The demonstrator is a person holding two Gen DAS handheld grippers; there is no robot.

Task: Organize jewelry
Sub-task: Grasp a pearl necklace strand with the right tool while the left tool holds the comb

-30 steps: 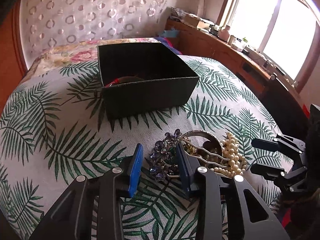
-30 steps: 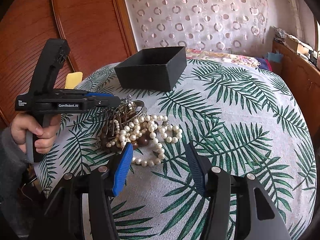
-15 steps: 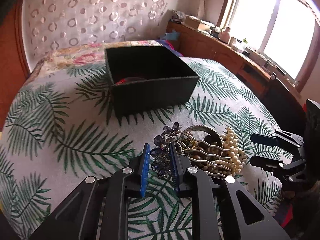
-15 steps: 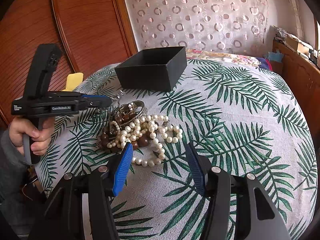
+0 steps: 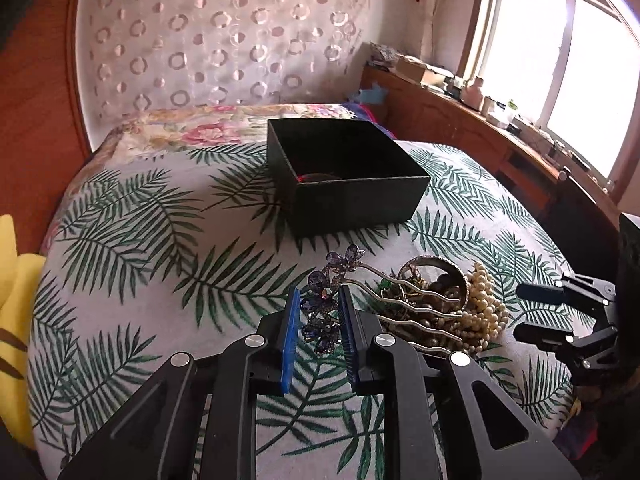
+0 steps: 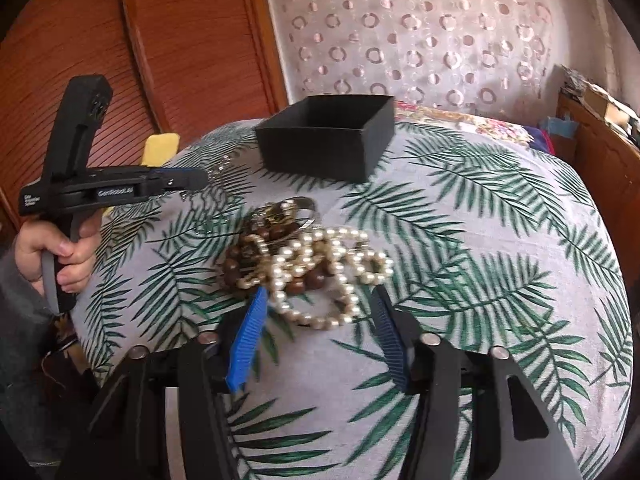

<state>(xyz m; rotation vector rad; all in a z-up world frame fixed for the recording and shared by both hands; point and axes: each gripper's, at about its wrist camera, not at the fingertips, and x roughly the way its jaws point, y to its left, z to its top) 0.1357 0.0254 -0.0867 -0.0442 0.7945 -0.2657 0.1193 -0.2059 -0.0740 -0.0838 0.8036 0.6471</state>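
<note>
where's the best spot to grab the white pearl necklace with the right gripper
Probably the free loop of the white pearl necklace nearest the right gripper. That loop lies flat on the palm-leaf tablecloth, apart from the brown wooden beads. Come from above, open fingers straddling one strand.

Left wrist view looks low across the table toward the black box at 12 o'clock. Right wrist view sits close over the jewelry pile, sharing both.

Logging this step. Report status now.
Left gripper shut on purple flower hair comb, lifted. Right gripper open at pearl necklace. Black box ahead, path clear.
</note>
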